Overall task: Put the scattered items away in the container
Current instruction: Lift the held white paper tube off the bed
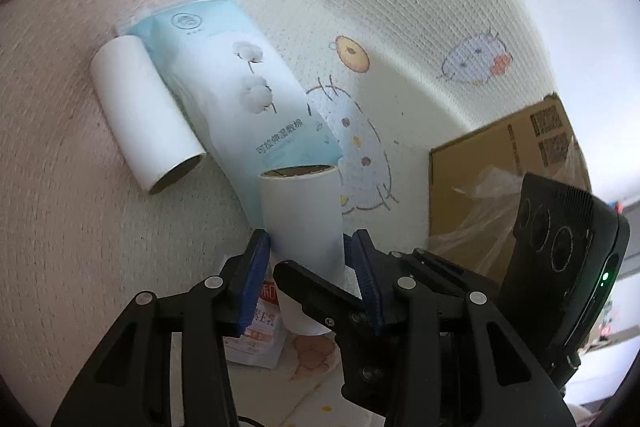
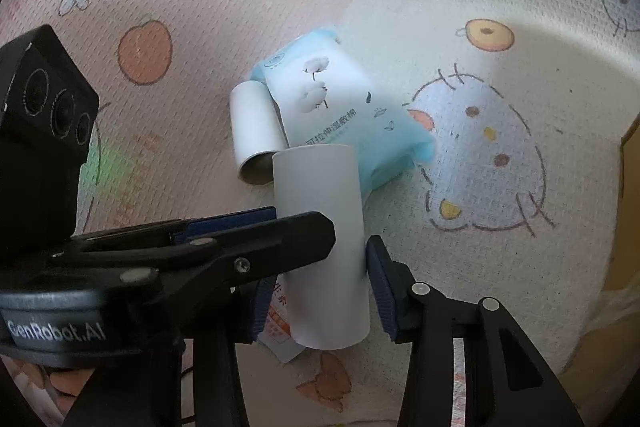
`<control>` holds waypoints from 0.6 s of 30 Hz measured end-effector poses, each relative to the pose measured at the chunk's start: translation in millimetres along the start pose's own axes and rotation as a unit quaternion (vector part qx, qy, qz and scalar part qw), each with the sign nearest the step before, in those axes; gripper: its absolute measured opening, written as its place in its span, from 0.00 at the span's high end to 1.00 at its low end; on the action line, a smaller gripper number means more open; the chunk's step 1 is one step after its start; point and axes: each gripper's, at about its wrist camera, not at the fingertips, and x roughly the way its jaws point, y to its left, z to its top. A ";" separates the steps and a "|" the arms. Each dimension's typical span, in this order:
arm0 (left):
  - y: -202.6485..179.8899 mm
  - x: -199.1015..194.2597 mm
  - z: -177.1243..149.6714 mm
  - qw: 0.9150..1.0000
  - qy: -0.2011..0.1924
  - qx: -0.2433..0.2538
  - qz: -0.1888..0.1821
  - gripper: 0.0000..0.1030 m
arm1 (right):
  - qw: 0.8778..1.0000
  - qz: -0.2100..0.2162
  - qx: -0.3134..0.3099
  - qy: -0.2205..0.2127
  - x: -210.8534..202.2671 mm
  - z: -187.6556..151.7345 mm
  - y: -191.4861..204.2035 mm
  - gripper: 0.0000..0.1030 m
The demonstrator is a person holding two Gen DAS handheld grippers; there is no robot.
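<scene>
My left claw [image 1: 310,247] clamps the white roll [image 1: 304,211]. My right claw [image 2: 320,283] straddles it too, but I cannot tell whether it grips. Beyond lie a blue pack [image 1: 240,83] and the cardboard box [image 1: 480,163].

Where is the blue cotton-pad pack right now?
The blue cotton-pad pack lies flat on the cartoon play mat, centre-left in the left wrist view, with a white paper roll against its left side and the cardboard box off right.
</scene>
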 end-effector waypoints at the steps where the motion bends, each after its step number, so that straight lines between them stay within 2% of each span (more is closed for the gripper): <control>1: -0.2 1.0 0.3 1.000 0.001 0.001 0.001 0.56 | 1.000 0.000 0.002 0.000 -0.2 -0.1 -1.0 0.60; 5: 2.0 8.0 0.6 1.000 0.015 -0.003 0.004 0.56 | 1.000 0.001 0.004 -0.001 -0.5 -1.3 -1.5 0.60; 10: -2.7 9.8 -0.8 1.000 0.012 0.005 0.016 0.55 | 1.000 -0.022 -0.018 0.001 0.6 -3.5 4.5 0.60; 14: -15.8 -4.1 -2.2 0.999 -0.019 0.034 0.035 0.55 | 0.999 -0.020 -0.024 -0.008 -4.6 -1.8 9.9 0.59; 18: -27.9 -24.4 -0.2 0.996 -0.057 0.053 0.038 0.55 | 0.999 -0.007 -0.018 -0.033 -22.4 5.4 15.8 0.59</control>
